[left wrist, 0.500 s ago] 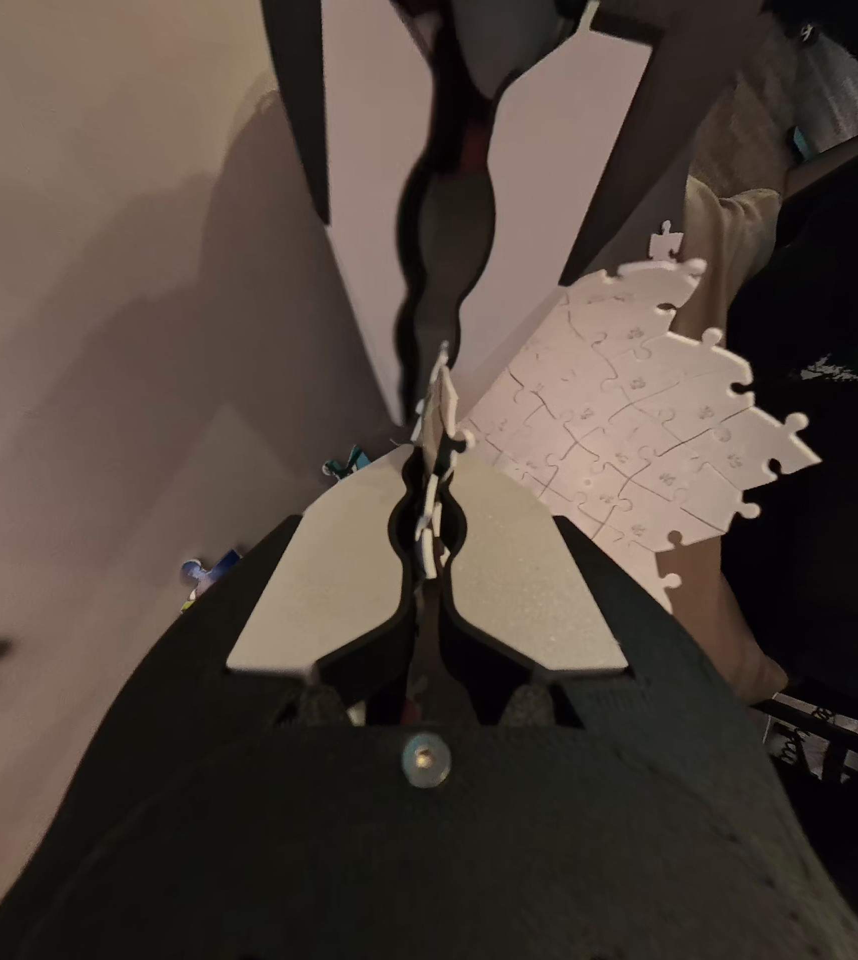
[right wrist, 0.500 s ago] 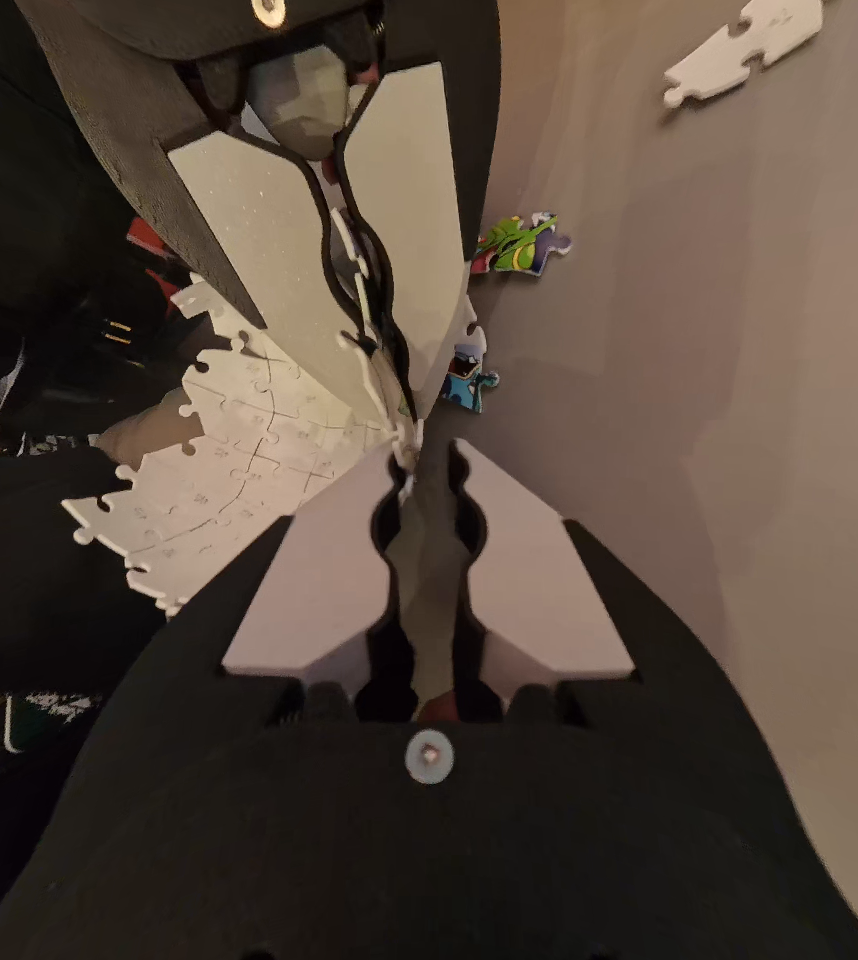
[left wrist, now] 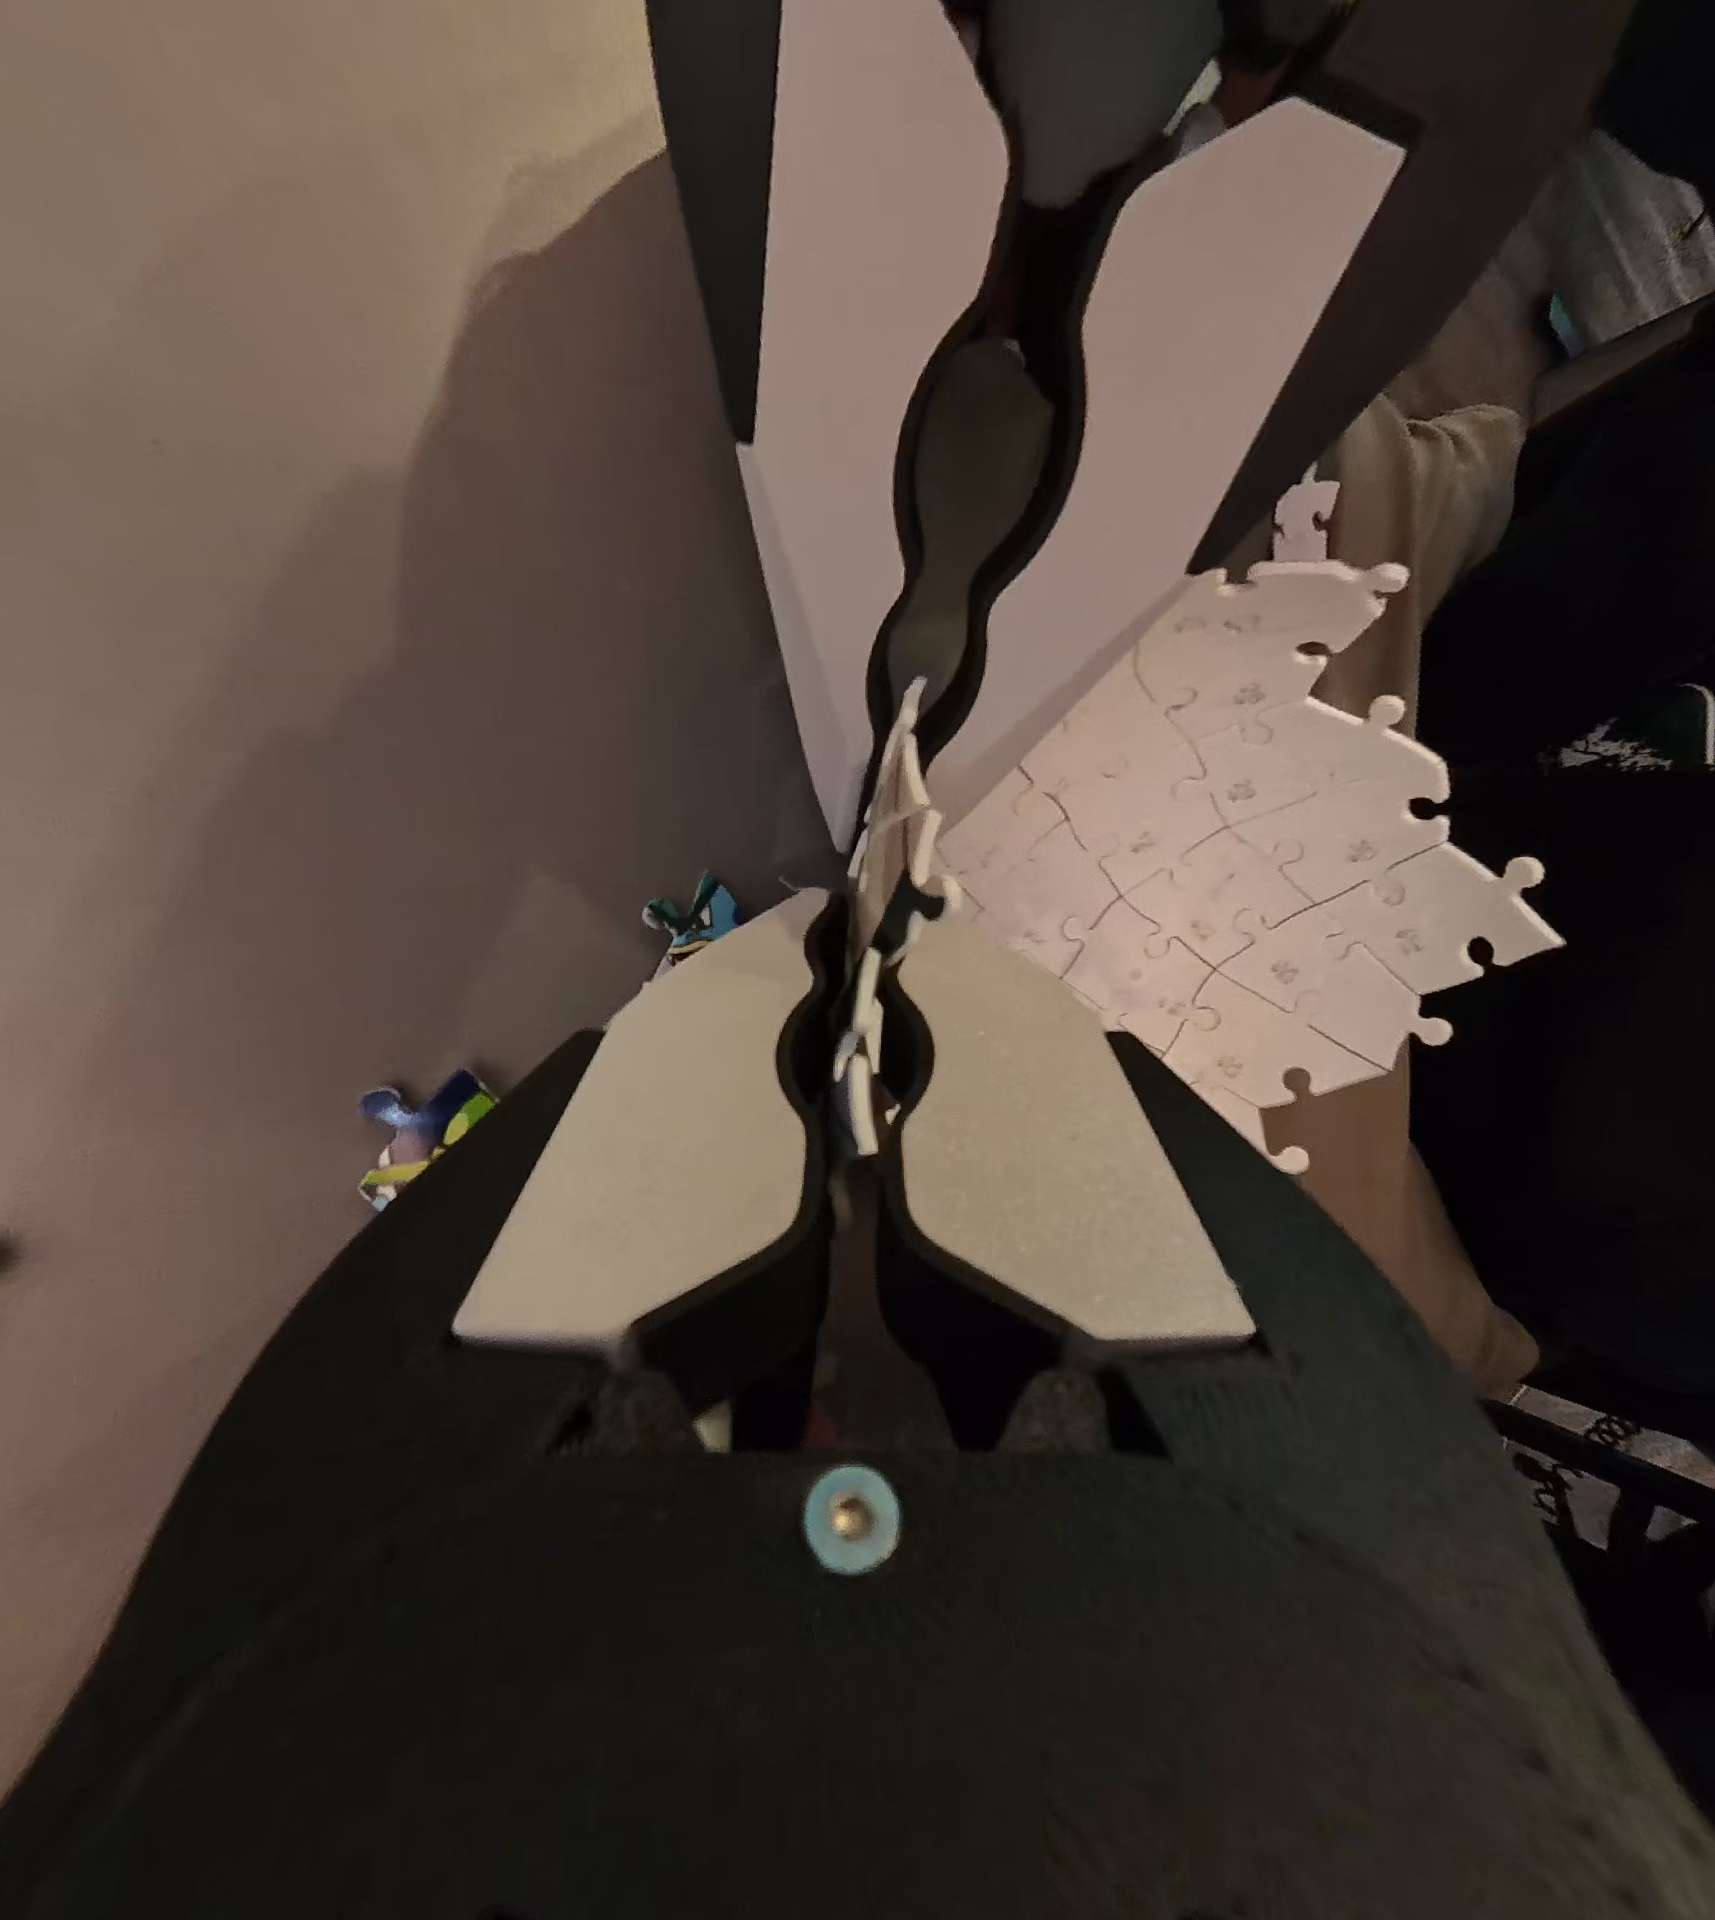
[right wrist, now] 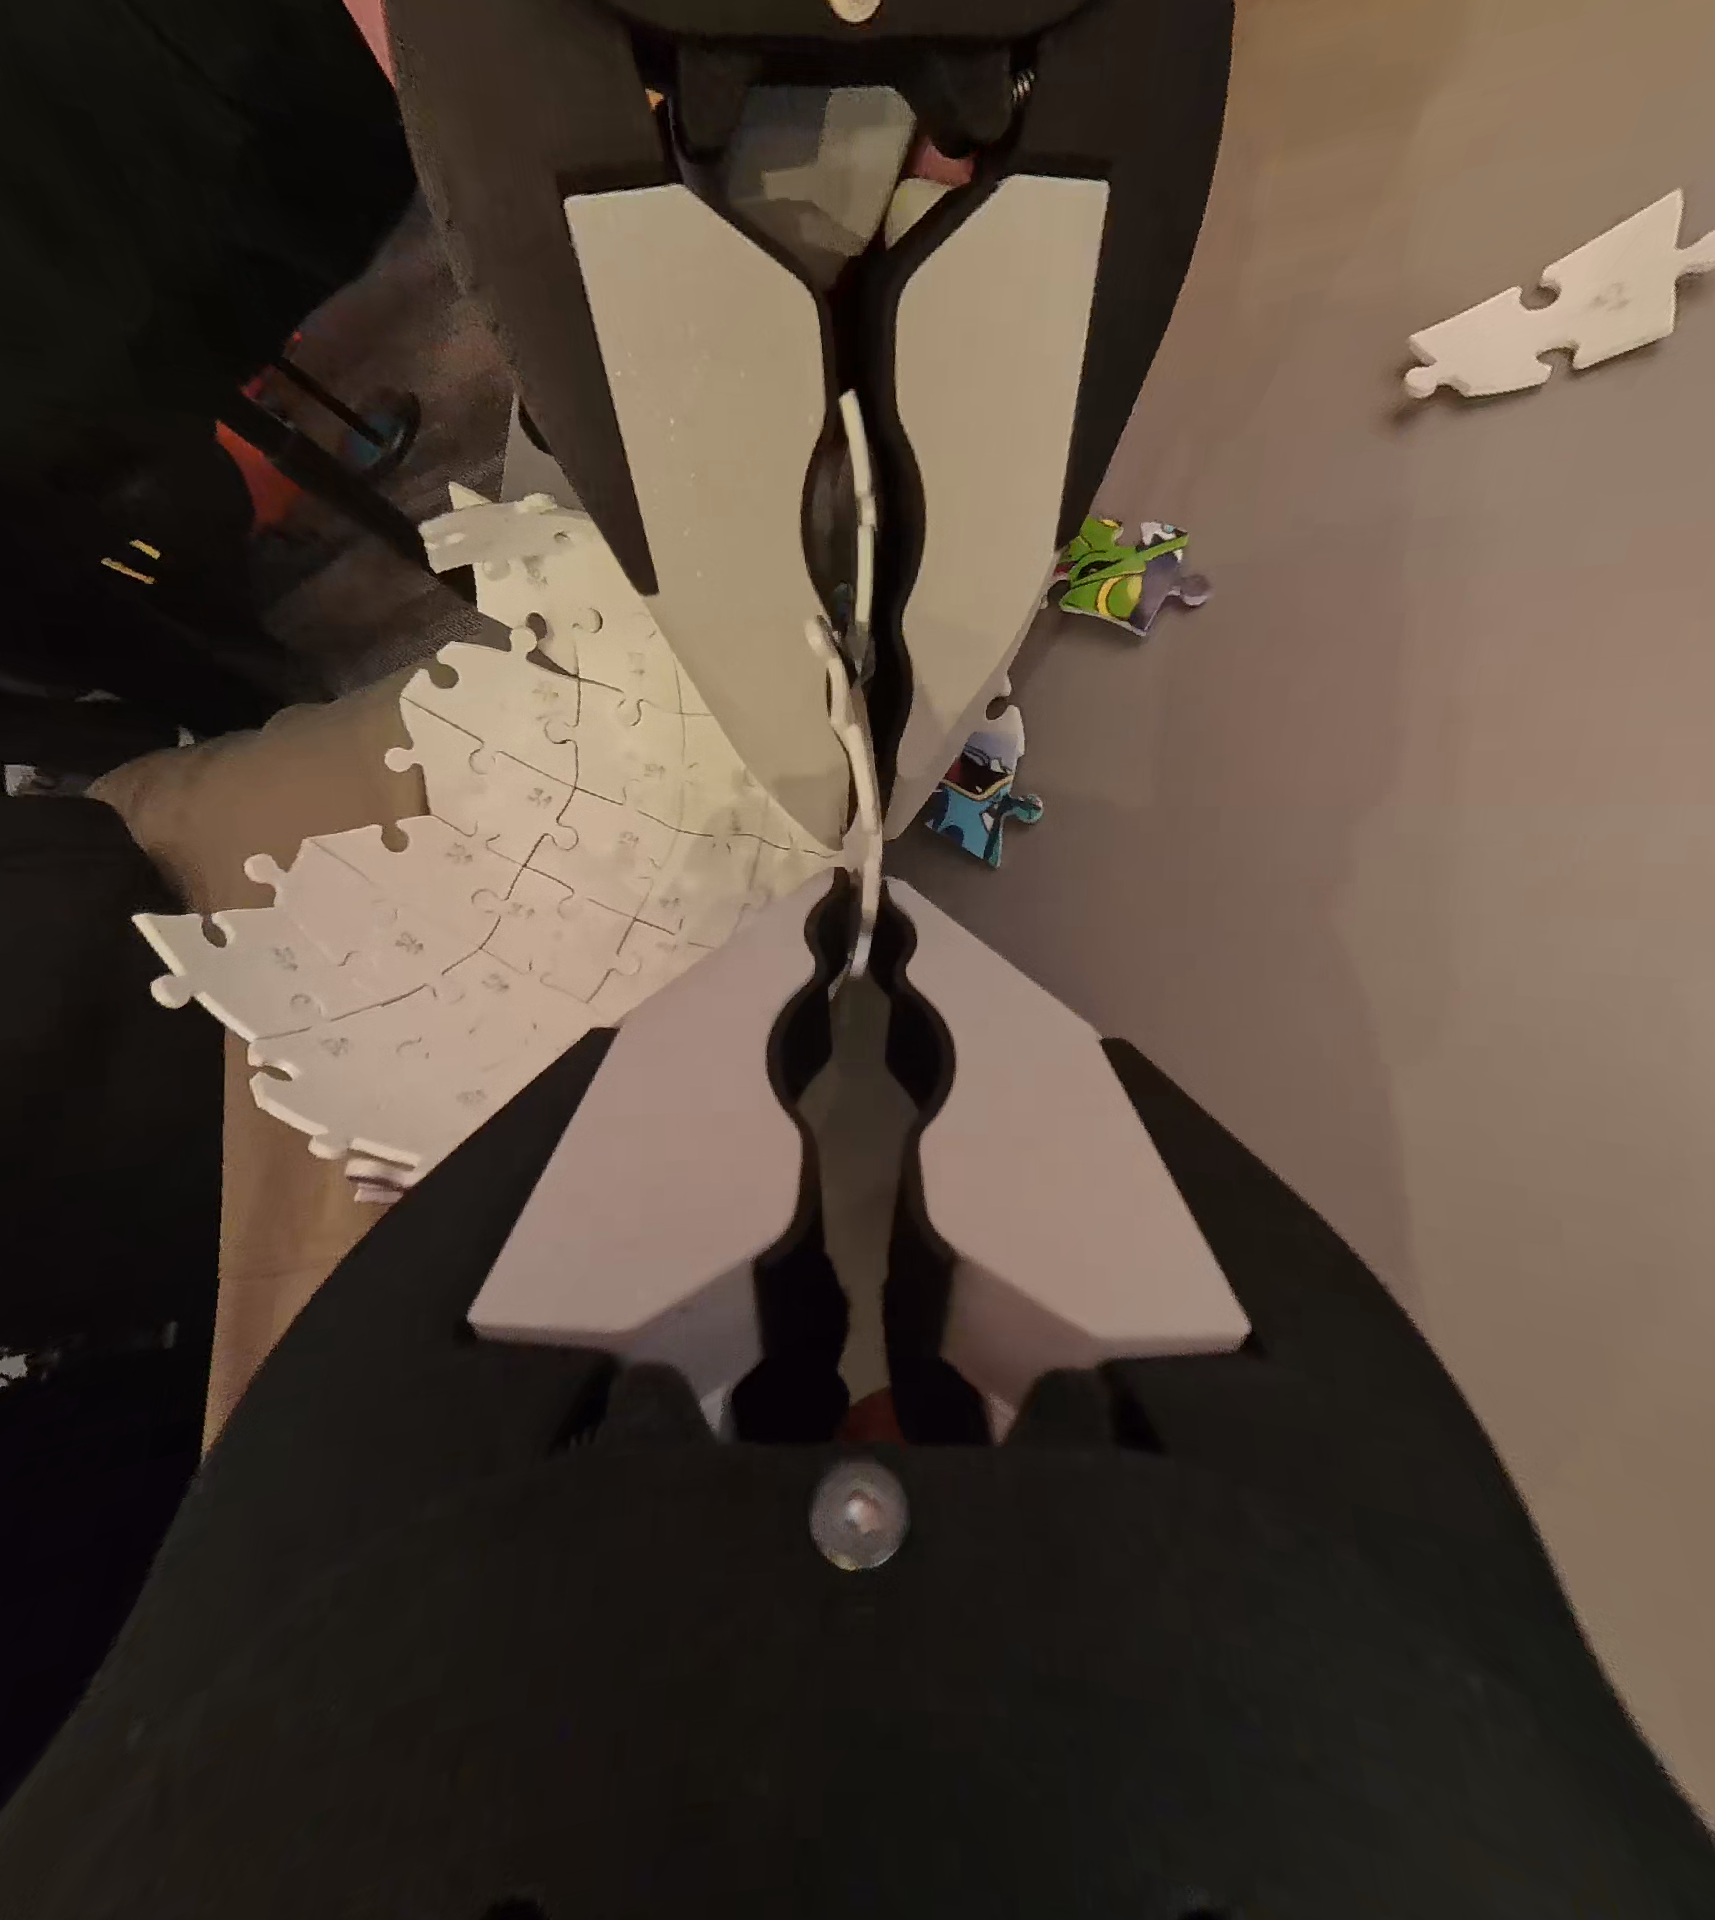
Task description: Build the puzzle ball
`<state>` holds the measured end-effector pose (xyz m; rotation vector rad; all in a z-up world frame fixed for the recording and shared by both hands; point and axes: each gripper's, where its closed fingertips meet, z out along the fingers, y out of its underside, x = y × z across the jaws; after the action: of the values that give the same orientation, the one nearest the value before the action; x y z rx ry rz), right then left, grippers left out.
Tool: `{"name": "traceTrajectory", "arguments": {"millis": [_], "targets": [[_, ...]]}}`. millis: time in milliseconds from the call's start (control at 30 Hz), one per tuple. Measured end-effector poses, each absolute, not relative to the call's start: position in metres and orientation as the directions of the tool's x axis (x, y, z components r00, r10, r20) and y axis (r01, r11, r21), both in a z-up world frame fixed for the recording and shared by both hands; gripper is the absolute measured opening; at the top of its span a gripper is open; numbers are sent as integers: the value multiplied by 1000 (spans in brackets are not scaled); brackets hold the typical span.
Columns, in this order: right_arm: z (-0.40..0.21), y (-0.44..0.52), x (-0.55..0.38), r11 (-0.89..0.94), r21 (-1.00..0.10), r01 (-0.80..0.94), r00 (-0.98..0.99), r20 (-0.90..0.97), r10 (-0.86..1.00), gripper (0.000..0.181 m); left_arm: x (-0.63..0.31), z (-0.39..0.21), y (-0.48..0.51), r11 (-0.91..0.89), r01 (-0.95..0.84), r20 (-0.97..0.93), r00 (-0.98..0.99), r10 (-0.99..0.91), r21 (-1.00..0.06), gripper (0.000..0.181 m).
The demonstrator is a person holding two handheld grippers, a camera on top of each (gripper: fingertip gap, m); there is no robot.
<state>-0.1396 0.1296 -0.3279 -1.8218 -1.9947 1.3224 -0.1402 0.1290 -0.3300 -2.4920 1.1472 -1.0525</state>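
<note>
Left wrist view shows the left gripper (left wrist: 858, 935) with its jaws pressed on the thin edge of a curved white puzzle shell (left wrist: 1248, 862), which fans out to the right above a person's tan trouser leg (left wrist: 1424, 468). Opposite it, tip to tip, the right gripper (left wrist: 884, 790) reaches in from the top. In the right wrist view the right gripper (right wrist: 858, 914) pinches the same edge at its tips, the jaws nearly together, while the left gripper (right wrist: 868, 790) clamps it from above. The shell (right wrist: 479, 914) is held in the air over the beige table (right wrist: 1455, 1039). On the table lie two coloured loose pieces (right wrist: 1128, 571) (right wrist: 983, 800) just beside the left gripper's fingers, and a white pair of joined pieces (right wrist: 1570, 307) well apart at upper right
</note>
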Motion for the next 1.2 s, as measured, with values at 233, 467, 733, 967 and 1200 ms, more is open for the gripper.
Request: {"name": "traceTrajectory", "arguments": {"millis": [233, 467, 733, 967, 1200], "targets": [[-327, 131, -141, -132, -657, 743, -239, -445, 863, 1, -136, -325, 129, -647, -596, 491, 429, -758, -477, 13], [-324, 132, -141, -115, -674, 729, -251, -420, 872, 0, -135, -322, 133, -661, -568, 510, 428, -746, -491, 9], [-323, 129, -139, -109, -684, 722, -277, -430, 859, 4, -136, -324, 131, -641, -585, 497, 414, -763, -496, 3], [-323, 134, -139, -97, -679, 728, -262, -406, 876, 1, -137, -324, 134, -644, -576, 488, 425, -763, -505, 3], [-327, 135, -138, -93, -658, 747, -241, -398, 885, 1, -137, -327, 134, -638, -597, 464, 442, -767, -486, 3]]}}
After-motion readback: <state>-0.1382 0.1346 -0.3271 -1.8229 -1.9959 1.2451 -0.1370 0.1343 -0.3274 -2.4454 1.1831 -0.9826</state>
